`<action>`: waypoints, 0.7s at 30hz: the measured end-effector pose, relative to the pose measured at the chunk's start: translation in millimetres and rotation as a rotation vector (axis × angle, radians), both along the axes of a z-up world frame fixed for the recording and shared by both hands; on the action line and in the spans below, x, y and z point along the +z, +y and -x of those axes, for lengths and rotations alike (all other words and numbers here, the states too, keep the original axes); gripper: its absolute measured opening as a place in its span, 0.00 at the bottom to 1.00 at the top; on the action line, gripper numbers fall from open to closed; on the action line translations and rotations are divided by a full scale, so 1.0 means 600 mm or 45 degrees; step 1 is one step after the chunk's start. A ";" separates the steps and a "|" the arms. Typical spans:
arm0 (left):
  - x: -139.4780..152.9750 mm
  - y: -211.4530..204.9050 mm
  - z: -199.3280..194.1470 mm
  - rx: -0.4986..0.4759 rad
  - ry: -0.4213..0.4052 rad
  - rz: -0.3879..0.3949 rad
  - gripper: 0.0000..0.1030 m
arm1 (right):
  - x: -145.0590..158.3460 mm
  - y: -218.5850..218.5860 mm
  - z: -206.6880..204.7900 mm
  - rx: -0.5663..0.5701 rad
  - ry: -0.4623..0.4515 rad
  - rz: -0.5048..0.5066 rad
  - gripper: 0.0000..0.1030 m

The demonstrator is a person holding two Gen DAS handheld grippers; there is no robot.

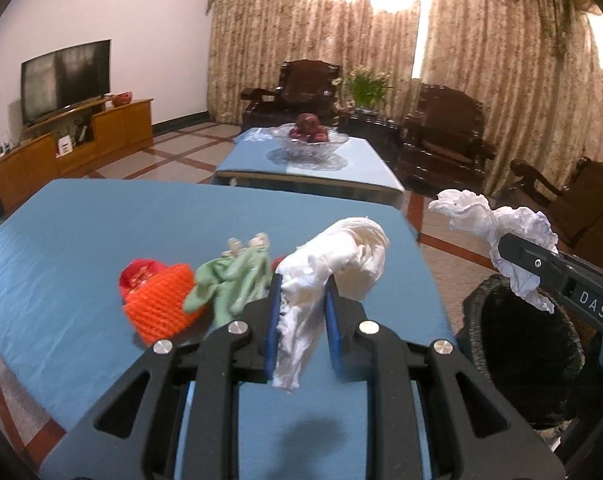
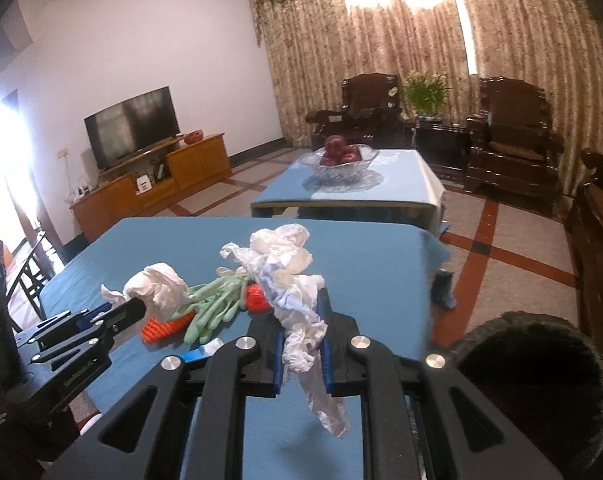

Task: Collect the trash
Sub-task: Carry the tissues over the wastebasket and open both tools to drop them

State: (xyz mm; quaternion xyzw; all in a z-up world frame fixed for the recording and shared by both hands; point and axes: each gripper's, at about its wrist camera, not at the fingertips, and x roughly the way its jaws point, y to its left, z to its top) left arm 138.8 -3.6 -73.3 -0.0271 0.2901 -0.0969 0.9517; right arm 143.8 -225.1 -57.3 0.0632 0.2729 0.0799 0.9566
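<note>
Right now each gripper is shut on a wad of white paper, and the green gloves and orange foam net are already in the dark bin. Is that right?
Not quite. The green gloves and orange foam net lie on the blue table, not in the dark bin, as the left wrist view shows. The left gripper and right gripper are each shut on a wad of white paper.

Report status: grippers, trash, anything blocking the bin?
Left gripper shut on white tissue. Right gripper shut on crumpled paper. Orange net and green gloves left on table. Bin open, unobstructed.
</note>
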 end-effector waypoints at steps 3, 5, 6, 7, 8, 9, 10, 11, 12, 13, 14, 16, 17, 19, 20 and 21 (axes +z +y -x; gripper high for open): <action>0.007 -0.033 0.000 -0.057 -0.008 0.006 0.18 | 0.009 -0.028 0.017 -0.045 -0.009 0.008 0.14; 0.008 -0.055 0.001 -0.095 -0.012 0.010 0.18 | 0.012 -0.044 0.027 -0.073 -0.012 0.010 0.14; 0.008 -0.065 0.000 -0.112 -0.010 0.014 0.18 | 0.013 -0.053 0.032 -0.088 -0.013 0.013 0.14; 0.009 -0.076 -0.001 -0.130 -0.009 0.019 0.18 | 0.014 -0.067 0.040 -0.111 -0.013 0.018 0.14; 0.009 -0.091 -0.002 -0.155 -0.008 0.023 0.18 | 0.014 -0.076 0.044 -0.127 -0.011 0.022 0.14; 0.007 -0.101 -0.002 -0.173 -0.007 0.026 0.18 | 0.014 -0.088 0.051 -0.147 -0.009 0.028 0.14; 0.007 -0.115 -0.002 -0.194 -0.007 0.029 0.18 | 0.013 -0.099 0.053 -0.163 -0.007 0.030 0.14; 0.006 -0.126 -0.001 -0.209 -0.006 0.030 0.18 | 0.013 -0.109 0.058 -0.181 -0.004 0.031 0.14; 0.005 -0.141 0.000 -0.233 -0.007 0.033 0.18 | 0.012 -0.120 0.061 -0.199 -0.001 0.033 0.14; 0.004 -0.153 0.000 -0.253 -0.007 0.034 0.18 | 0.011 -0.136 0.068 -0.226 0.006 0.038 0.14; 0.003 -0.170 0.001 -0.279 -0.007 0.034 0.18 | 0.009 -0.147 0.074 -0.245 0.009 0.040 0.14; 0.001 -0.197 0.003 -0.321 -0.006 0.036 0.18 | 0.006 -0.170 0.087 -0.286 0.018 0.041 0.14; 0.000 -0.210 0.004 -0.342 -0.004 0.035 0.18 | 0.003 -0.181 0.094 -0.308 0.023 0.044 0.14; -0.005 -0.236 0.008 -0.382 0.000 0.031 0.18 | -0.002 -0.204 0.105 -0.351 0.033 0.046 0.14; -0.006 -0.243 0.009 -0.397 0.001 0.030 0.18 | -0.004 -0.213 0.108 -0.367 0.038 0.047 0.14; -0.008 -0.260 0.012 -0.423 0.002 0.026 0.18 | -0.006 -0.225 0.112 -0.387 0.043 0.050 0.14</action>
